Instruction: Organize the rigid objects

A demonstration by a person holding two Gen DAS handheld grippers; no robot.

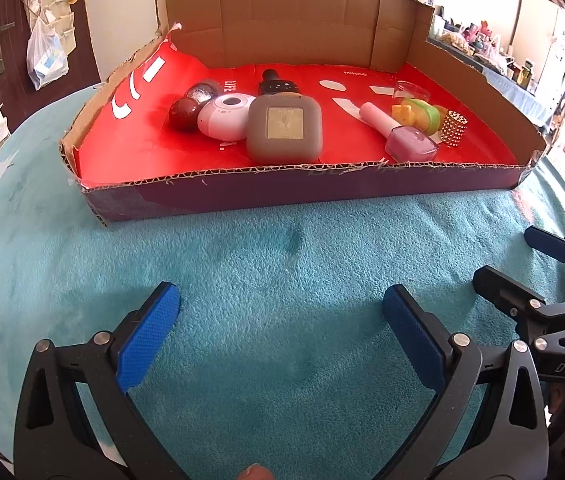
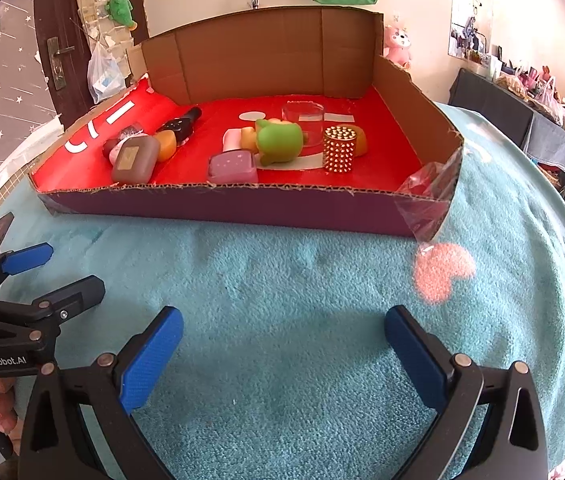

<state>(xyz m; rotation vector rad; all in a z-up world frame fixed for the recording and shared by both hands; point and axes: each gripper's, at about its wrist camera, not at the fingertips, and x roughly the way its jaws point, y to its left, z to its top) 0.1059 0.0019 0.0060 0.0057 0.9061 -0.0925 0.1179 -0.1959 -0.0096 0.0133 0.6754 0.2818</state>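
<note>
Lying ahead of both wide-open, empty grippers, left gripper and right gripper, bare blanket reaches the box wall. The pink bottle lies flat, cap pointing away leftward.

You have one cardboard tray, two shiny balls, one white round gadget, one grey square case, one black microphone, one pink nail-polish bottle, one green toy, one studded gold cylinder, one clear cup, two grippers.

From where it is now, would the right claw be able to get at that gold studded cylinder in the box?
Probably yes. The right claw is open and empty, the gold studded cylinder stands upright behind the box's low front wall, with open red floor on its near side.
</note>
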